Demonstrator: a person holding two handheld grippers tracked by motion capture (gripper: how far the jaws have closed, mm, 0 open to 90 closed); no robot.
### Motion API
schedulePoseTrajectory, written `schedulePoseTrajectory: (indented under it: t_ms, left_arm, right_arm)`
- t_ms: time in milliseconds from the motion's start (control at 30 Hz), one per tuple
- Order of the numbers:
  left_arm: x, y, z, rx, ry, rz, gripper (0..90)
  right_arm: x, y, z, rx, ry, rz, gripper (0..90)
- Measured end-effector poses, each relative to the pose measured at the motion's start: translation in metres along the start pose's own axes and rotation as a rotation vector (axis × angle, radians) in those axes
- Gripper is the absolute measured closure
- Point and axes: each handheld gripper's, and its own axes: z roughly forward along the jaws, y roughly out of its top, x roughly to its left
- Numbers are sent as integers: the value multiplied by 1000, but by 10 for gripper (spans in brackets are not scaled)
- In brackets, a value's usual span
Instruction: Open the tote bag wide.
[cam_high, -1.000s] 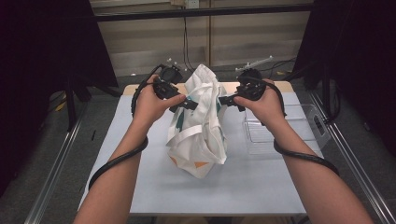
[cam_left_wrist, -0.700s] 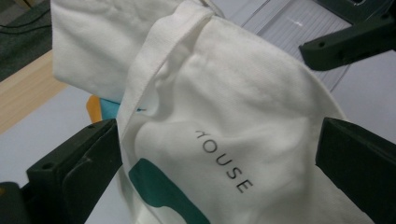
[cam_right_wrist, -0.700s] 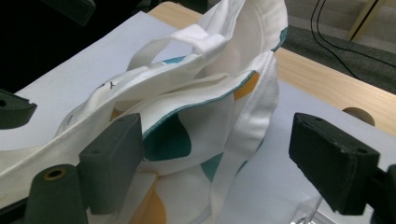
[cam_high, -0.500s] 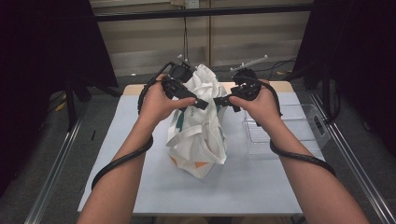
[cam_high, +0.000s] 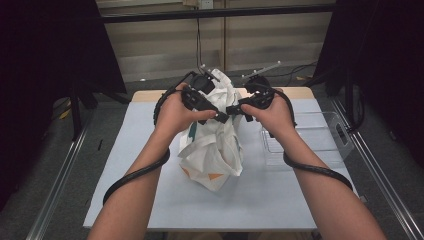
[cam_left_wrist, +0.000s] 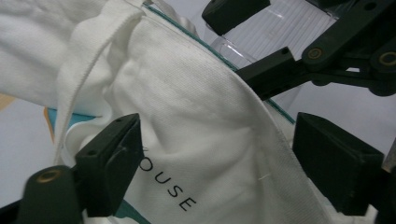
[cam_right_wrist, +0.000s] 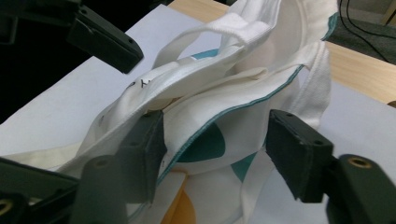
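A white cloth tote bag (cam_high: 215, 150) with teal trim and orange and teal shapes stands crumpled in the middle of the pale table (cam_high: 125, 170). Both hands meet at its top. My left gripper (cam_high: 220, 117) comes in from the left, and its jaws have just been closing with the bag's printed cloth (cam_left_wrist: 201, 140) between them; the pads stand wide and do not pinch it. My right gripper (cam_high: 235, 110) comes in from the right. Its jaws (cam_right_wrist: 217, 126) have also just been closing around the teal-edged rim (cam_right_wrist: 224, 116), with a gap still at one pad.
A clear plastic tray (cam_high: 305, 140) sits on the table just right of the bag, under my right forearm. A wooden strip (cam_high: 300, 92) edges the table's far side. Metal rails run along both sides, and black cables trail from both grippers.
Both hands have drawn together over the bag's top, the left one shifting right. The bag's top has been gathered narrower between them.
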Motion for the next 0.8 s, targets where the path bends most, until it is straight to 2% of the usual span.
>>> schedulePoseTrajectory:
  t_ms: [67, 100, 200, 233, 333, 400, 467, 567, 633, 800]
  left_arm:
    - [-1, -1, 1, -2, -23, -11, 266]
    - [-1, 0, 0, 9, -29, 4, 288]
    - [-1, 0, 0, 17, -38, 11, 356]
    - [-3, 1, 1, 5, -42, -11, 374]
    - [-4, 1, 0, 4, -53, -15, 469]
    - [-4, 2, -1, 25, -66, -7, 539]
    - [-6, 2, 0, 20, -68, -21, 568]
    - [-7, 3, -1, 26, -67, -22, 622]
    - [-7, 3, -1, 43, -71, 2, 630]
    - [-7, 4, -3, 47, -87, -1, 702]
  right_arm:
    - [1, 1, 0, 4, 12, 2, 478]
    - [1, 1, 0, 3, 18, 6, 506]
    - [1, 2, -2, -14, 26, 12, 620]
    - [1, 3, -2, -13, 31, 14, 634]
    - [2, 4, -3, -12, 30, 13, 699]
    - [2, 4, -4, -13, 34, 18, 705]
    - [1, 3, -4, -11, 31, 14, 701]
    - [-1, 2, -4, -10, 17, 33, 601]
    - [-2, 1, -3, -3, 25, 26, 578]
    - [-4, -1, -2, 0, 23, 58, 558]
